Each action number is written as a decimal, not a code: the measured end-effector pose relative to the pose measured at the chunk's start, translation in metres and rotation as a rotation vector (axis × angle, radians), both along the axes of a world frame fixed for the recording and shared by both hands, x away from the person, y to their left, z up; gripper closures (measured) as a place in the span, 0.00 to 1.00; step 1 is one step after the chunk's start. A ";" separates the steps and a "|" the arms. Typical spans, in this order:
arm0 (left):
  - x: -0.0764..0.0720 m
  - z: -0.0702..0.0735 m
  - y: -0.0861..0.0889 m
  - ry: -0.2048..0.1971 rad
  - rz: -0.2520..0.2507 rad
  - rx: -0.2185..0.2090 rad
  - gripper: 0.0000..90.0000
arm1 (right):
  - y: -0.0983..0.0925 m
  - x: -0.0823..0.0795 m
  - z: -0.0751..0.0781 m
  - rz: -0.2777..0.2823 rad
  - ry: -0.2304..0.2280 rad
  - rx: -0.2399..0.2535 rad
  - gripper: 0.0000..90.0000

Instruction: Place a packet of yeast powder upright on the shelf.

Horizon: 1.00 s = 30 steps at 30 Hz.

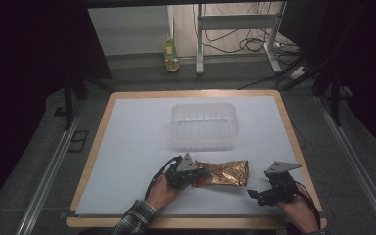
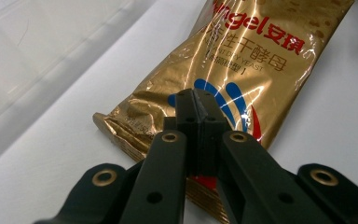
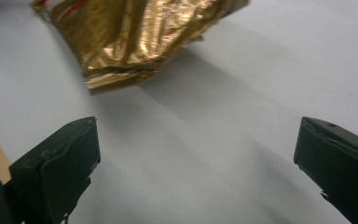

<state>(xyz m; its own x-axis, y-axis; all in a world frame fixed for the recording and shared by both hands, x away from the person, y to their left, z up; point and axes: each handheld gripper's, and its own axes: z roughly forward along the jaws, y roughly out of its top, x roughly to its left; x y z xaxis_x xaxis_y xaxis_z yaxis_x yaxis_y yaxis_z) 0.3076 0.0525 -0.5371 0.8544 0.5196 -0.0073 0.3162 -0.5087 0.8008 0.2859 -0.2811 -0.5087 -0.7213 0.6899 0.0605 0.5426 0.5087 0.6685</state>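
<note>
Seen from high up, the left gripper (image 1: 194, 177) pinches the near end of the gold bag (image 1: 223, 173), which lies on the white sheet (image 1: 127, 147) in front of the clear tub (image 1: 204, 125), while the right gripper (image 1: 260, 194) waits nearby. Looking along the left gripper (image 2: 199, 103), its jaws are pressed together on the gold bag (image 2: 242, 70), so the grab step looks done. Looking along the right gripper (image 3: 196, 154), its jaws are spread wide with nothing between them, and the next move is likely to lift the bag (image 3: 135, 32) into the tub without letting it slip.

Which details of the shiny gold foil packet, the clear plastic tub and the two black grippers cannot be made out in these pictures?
- Gold foil packet: left gripper view, top of its lettering cut by the edge; near end hidden by the shut left gripper.
- Packet, right gripper view: far part cut by the top edge.
- Clear plastic tub: high view, too faint to tell any contents.
- Right gripper: high view, jaw tips too small; open.
</note>
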 end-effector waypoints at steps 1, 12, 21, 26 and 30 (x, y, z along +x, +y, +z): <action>0.000 0.000 0.000 0.002 0.002 -0.002 1.00 | 0.001 0.000 0.000 0.007 0.007 0.001 0.00; -0.001 -0.001 0.001 0.004 0.009 -0.011 1.00 | 0.020 0.003 -0.006 0.066 0.064 0.063 0.01; -0.001 -0.001 0.000 -0.002 0.009 -0.004 1.00 | 0.039 0.017 -0.008 0.107 0.138 0.143 0.02; -0.002 -0.001 0.001 -0.005 0.013 0.000 1.00 | 0.049 0.025 -0.009 0.111 0.185 0.168 0.02; -0.002 -0.002 0.002 -0.001 0.013 -0.002 1.00 | 0.055 0.032 -0.007 0.109 0.218 0.200 0.03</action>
